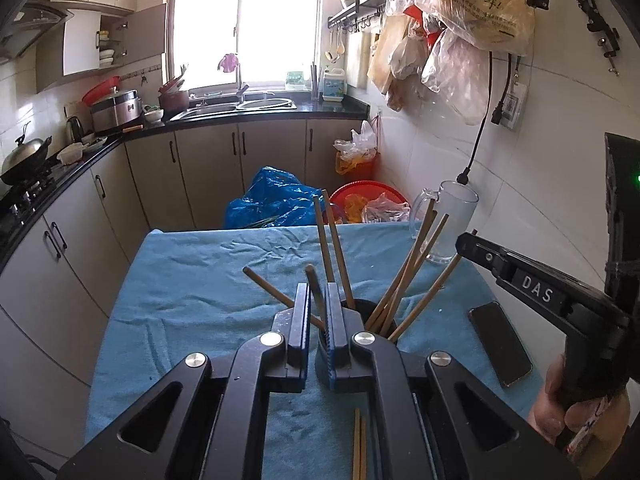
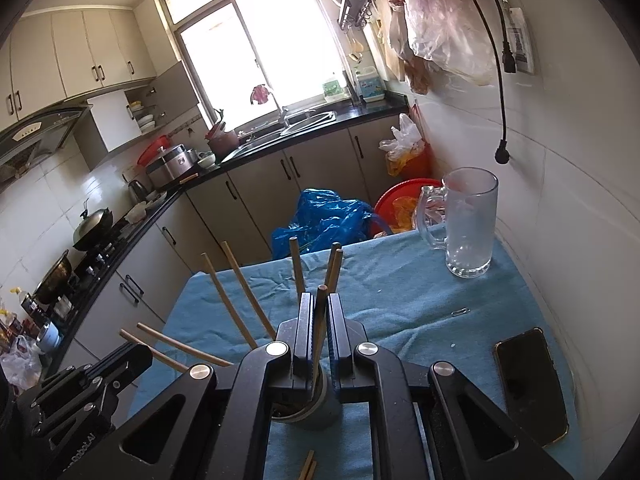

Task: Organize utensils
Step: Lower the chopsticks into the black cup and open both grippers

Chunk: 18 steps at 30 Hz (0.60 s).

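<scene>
Standing in a dark cylindrical holder [image 1: 380, 312] on the blue cloth-covered table [image 1: 192, 280], several brown wooden chopsticks [image 1: 404, 280] are fanned out at different angles. One more dark-tipped wooden chopstick [image 1: 316, 292] is pinched between the nearly closed jaws of the left gripper [image 1: 319, 300], directly above the holder's left rim. From the right wrist view, another chopstick [image 2: 320, 320] is likewise clamped in the right gripper [image 2: 319, 312], just over the holder [image 2: 316, 412], its lower end apparently already inside the mouth; whether it rests on the bottom cannot be told. A last pair of chopsticks [image 1: 359, 444] is seen lying flat on the cloth, nearer the person than the holder.

The step in hand is judged to be the dropping of held chopsticks into the holder. The next move calls for each stick to be lowered until it is well inside, the jaws to be eased apart, and the gripper to be lifted straight up so the leaning sticks are not knocked. The flat pair then remains to be collected.

Beyond the holder, to the right, a clear glass mug [image 2: 468, 224] stands, and a black smartphone [image 2: 532, 384] lies beside the holder on the right.
</scene>
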Motion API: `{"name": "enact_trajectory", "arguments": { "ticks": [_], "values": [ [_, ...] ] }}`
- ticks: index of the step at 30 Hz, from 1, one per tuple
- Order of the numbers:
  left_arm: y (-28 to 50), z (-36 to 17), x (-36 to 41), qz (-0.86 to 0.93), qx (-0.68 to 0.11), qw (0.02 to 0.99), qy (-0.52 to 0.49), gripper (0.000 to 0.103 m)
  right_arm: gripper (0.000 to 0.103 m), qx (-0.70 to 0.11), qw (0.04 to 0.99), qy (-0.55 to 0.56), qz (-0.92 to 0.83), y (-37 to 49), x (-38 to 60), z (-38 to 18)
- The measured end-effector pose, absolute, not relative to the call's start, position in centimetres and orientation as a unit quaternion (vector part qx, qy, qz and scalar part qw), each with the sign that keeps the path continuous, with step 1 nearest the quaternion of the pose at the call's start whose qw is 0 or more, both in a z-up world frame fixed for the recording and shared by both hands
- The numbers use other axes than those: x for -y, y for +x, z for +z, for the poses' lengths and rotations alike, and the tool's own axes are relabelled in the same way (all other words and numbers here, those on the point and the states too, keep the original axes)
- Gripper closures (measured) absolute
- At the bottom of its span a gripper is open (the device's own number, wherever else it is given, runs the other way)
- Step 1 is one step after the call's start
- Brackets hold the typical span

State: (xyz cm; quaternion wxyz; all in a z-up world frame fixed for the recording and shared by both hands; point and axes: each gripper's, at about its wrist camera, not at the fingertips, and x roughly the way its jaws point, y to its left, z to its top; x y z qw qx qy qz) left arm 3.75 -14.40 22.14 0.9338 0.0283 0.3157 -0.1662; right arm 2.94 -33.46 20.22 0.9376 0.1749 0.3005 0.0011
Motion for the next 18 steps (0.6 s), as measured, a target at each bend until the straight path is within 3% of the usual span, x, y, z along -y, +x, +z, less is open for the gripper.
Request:
{"name": "enact_trajectory", "arguments": {
  "ticks": [3, 5, 10, 15, 18],
  "values": [
    [2.8, 22.6, 14.0, -0.161, -0.304, 0.938, 0.033, 0.078, 0.078, -0.295, 0.940, 0.172, 0.001, 2.7, 33.3, 20.7],
    [2.0, 23.1, 13.6, -0.157, -0.293, 0.942, 0.038, 0.073, 0.069, -0.288, 0.942, 0.171, -0.001, 2.4, 33.3, 21.1],
    [-0.2, 24.4, 12.2, -0.147, -0.273, 0.950, 0.041, 0.059, 0.067, -0.272, 0.947, 0.169, -0.004, 0.9, 33.2, 22.7],
    [-3.4, 25.3, 10.8, -0.138, -0.252, 0.957, 0.043, 0.043, 0.059, -0.257, 0.953, 0.160, -0.009, -1.7, 33.1, 24.2],
    [-5.5, 25.5, 10.0, -0.129, -0.239, 0.961, 0.050, 0.040, 0.056, -0.252, 0.956, 0.146, -0.015, -3.8, 32.8, 24.7]
  ]
}}
